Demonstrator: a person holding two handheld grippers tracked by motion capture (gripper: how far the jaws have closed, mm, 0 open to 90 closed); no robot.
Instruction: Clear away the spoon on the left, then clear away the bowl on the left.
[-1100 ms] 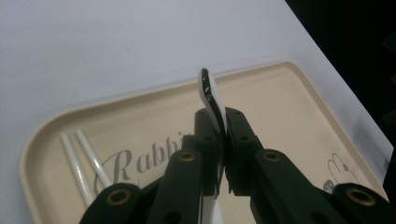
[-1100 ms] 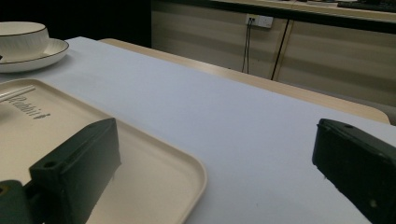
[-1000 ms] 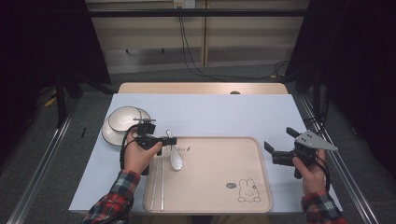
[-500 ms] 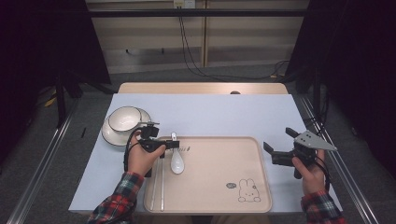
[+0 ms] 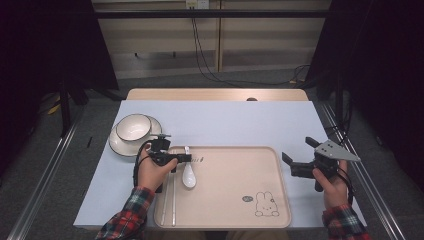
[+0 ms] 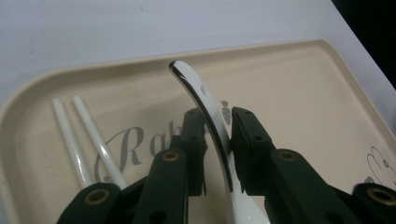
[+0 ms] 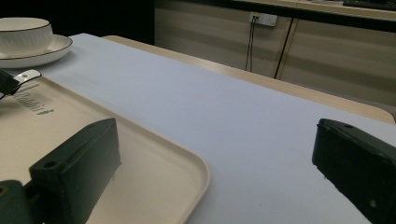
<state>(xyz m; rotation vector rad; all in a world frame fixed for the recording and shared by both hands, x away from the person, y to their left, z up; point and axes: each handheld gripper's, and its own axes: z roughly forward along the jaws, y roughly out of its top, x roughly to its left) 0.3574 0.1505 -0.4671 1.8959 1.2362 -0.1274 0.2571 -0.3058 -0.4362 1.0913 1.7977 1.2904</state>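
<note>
We see the left gripper (image 6: 217, 140) just opened, jaws loosely flanking the spoon (image 6: 205, 105); its handle runs lengthwise between them, tip pointing away.

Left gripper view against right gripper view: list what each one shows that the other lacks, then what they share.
Left gripper view: the left gripper, its jaws just opened slightly, with the white spoon handle between them, and the chopsticks on the tray.
Right gripper view: the right gripper open over the table, the bowl on its saucer, a wall socket.
Both: the beige tray.
</note>
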